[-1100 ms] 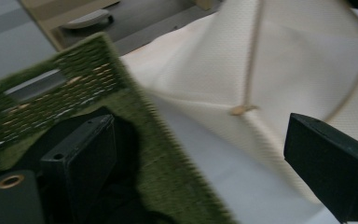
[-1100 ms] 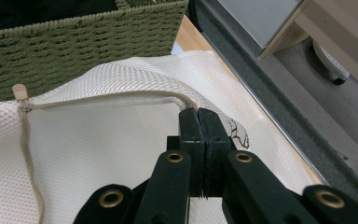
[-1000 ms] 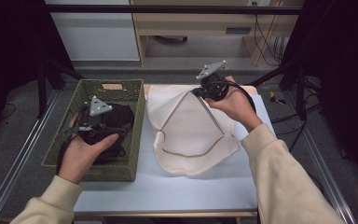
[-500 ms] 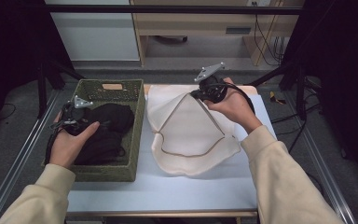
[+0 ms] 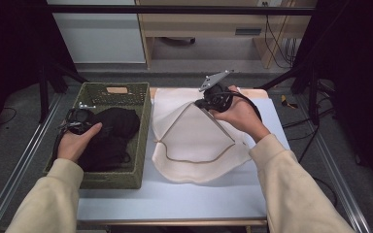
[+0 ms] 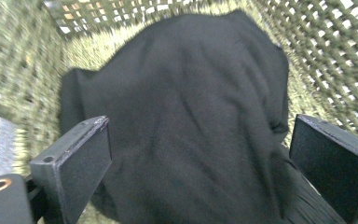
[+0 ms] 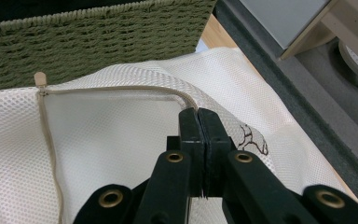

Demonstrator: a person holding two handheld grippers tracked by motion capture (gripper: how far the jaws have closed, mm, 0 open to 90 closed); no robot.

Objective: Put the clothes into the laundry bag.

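Observation:
A black garment (image 5: 114,131) lies bunched in a green woven basket (image 5: 111,178) at the table's left. My left gripper (image 5: 80,120) is low over the basket's left side. Its jaws (image 6: 198,140) stand open, with the black garment (image 6: 182,93) just ahead of them and the basket's wall (image 6: 335,56) behind; the picture is blurred. A white mesh bag (image 5: 194,145) is spread beside the basket. My right gripper (image 5: 197,103) is shut on the bag's corded opening edge and holds it lifted into a peak. Close up, the right gripper (image 7: 198,114) pinches the mesh bag (image 7: 112,154) next to the basket (image 7: 98,42).
The white table (image 5: 175,199) has bare surface in front of the bag. Metal rails (image 5: 14,179) run along both sides. A wooden shelf unit (image 5: 199,29) and cables stand behind the table, with dark curtains at left and right.
My left hand has shifted left from above the garment's middle and sunk toward the basket's left side. The right hand keeps the bag's edge raised in the same spot.

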